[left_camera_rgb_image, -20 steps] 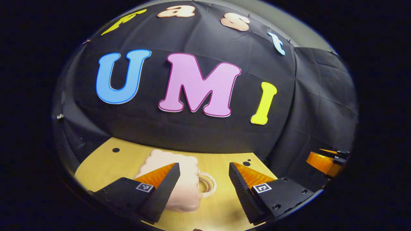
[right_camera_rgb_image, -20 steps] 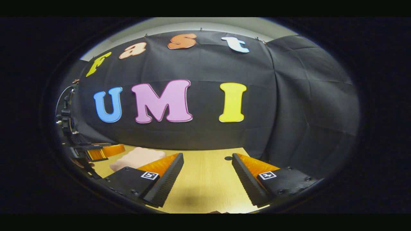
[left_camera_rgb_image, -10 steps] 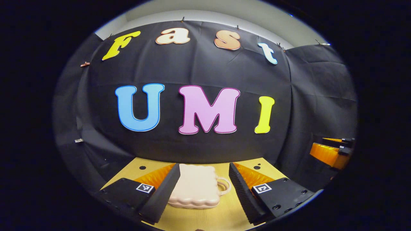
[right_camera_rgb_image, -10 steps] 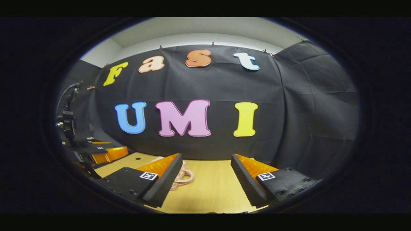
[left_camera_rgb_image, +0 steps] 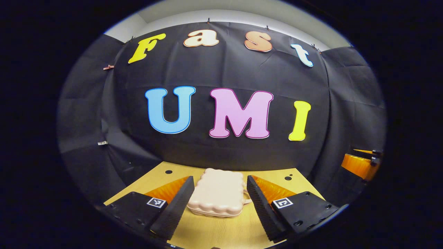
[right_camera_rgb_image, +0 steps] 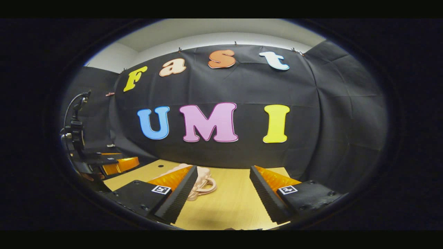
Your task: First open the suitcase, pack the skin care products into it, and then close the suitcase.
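Note:
A small pale pink suitcase (left_camera_rgb_image: 219, 192) with a wavy edge lies flat and closed on the wooden table (left_camera_rgb_image: 221, 231). In the left gripper view it sits straight ahead, beyond my open left gripper (left_camera_rgb_image: 218, 199), framed by the two fingers without touching them. In the right gripper view the suitcase (right_camera_rgb_image: 201, 182) with its loop handle peeks out from behind the left finger of my open right gripper (right_camera_rgb_image: 223, 188). Nothing is held in either gripper. The left gripper (right_camera_rgb_image: 116, 164) also appears at the far left of the right gripper view.
The table (right_camera_rgb_image: 228, 204) ends at the black cloth wall behind the suitcase. Small round holes (left_camera_rgb_image: 168, 172) mark the tabletop near the back. The other gripper (left_camera_rgb_image: 360, 162) shows at the right edge of the left gripper view.
Both views have swung so the suitcase has moved toward the centre: it now sits squarely ahead of my left fingers, and more of its handle shows in the right gripper view.

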